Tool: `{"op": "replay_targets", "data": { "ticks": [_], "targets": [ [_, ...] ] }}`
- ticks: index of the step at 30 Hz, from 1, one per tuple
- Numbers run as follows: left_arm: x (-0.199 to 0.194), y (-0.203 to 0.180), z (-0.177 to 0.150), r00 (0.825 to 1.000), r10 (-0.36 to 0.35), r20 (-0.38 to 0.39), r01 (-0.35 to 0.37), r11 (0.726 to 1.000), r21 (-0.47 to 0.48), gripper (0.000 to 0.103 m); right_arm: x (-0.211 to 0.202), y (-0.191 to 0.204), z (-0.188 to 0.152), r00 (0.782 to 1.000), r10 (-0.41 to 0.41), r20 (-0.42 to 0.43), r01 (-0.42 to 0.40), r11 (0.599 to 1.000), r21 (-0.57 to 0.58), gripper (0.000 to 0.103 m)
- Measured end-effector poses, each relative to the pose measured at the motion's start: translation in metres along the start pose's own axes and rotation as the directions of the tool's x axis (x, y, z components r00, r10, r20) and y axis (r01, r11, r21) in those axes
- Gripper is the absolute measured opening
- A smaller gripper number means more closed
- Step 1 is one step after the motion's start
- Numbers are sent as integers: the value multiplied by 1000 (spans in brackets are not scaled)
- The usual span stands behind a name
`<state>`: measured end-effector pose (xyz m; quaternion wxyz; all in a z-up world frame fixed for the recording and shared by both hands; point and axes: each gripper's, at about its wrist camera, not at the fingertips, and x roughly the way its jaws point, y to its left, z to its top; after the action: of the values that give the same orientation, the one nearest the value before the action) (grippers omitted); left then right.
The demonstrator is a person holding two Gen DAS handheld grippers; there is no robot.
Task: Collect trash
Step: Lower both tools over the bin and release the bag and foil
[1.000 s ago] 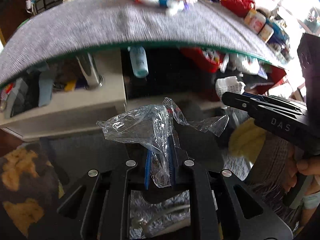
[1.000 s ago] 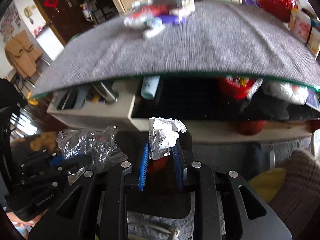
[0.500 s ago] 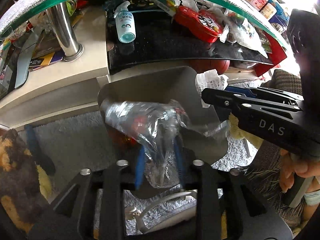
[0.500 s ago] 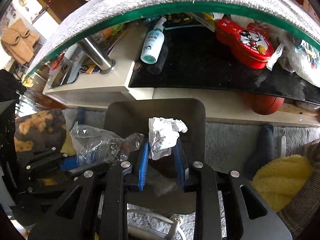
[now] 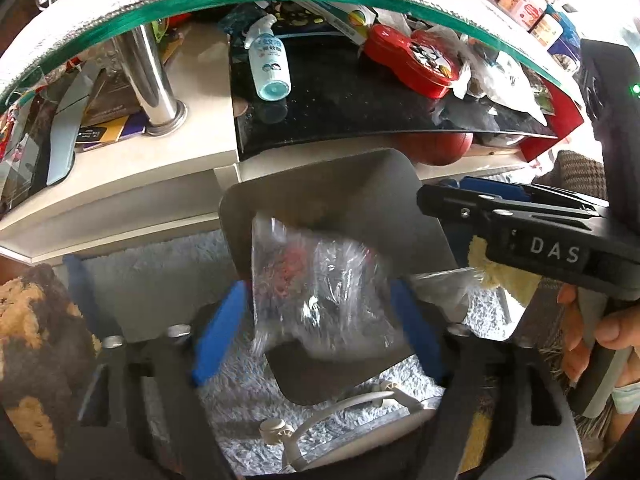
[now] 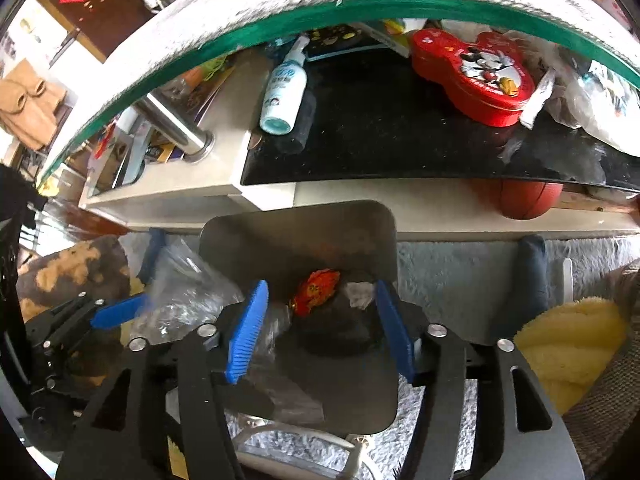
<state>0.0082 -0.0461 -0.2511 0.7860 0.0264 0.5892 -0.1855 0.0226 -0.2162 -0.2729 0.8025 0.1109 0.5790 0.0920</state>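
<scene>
An open grey bin stands on the rug below both grippers. My left gripper hangs over it, its jaws opening; a crumpled clear plastic bag sits loose and blurred between the blue pads, which do not press it. In the right wrist view my right gripper is over the same bin, jaws opening, with nothing between the pads. A small crumpled white paper lies inside beside an orange-red wrapper. The right gripper also shows at the right of the left wrist view, the left gripper at the left of the right wrist view, with the plastic bag.
A glass table edge arches overhead. Its lower shelf holds a spray bottle, a red cartoon tin and a chrome leg; a basketball lies beneath. Shaggy grey rug, a yellow fluffy cloth, and a hand.
Both grippers sank toward the bin and their jaws spread apart. The white paper ball left the right gripper and dropped into the bin. The plastic bag came loose from the left pads.
</scene>
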Motion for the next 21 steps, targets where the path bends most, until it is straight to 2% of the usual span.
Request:
{"op": "replay_targets", "data": {
  "ticks": [3,9,17,21],
  "targets": [
    [-1,0,1,1000,5,5,-5,1000,-1,88,-2,1,2,1000,1,4,-1,1000,-4,66],
    [-13,0,6,1000,3,17,-3,1000,-5,89,-11,1,9,1000,3,18,-3,1000,4,66],
    [-59,-4,35,993,26,114,-25,1000,-11,93,-69,-3,48,985,-43,167,41,999,15,82],
    [-80,-5,56,987,35,156,-35,999,-4,93,-97,-3,76,971,-39,236,39,999,4,83]
  ]
}}
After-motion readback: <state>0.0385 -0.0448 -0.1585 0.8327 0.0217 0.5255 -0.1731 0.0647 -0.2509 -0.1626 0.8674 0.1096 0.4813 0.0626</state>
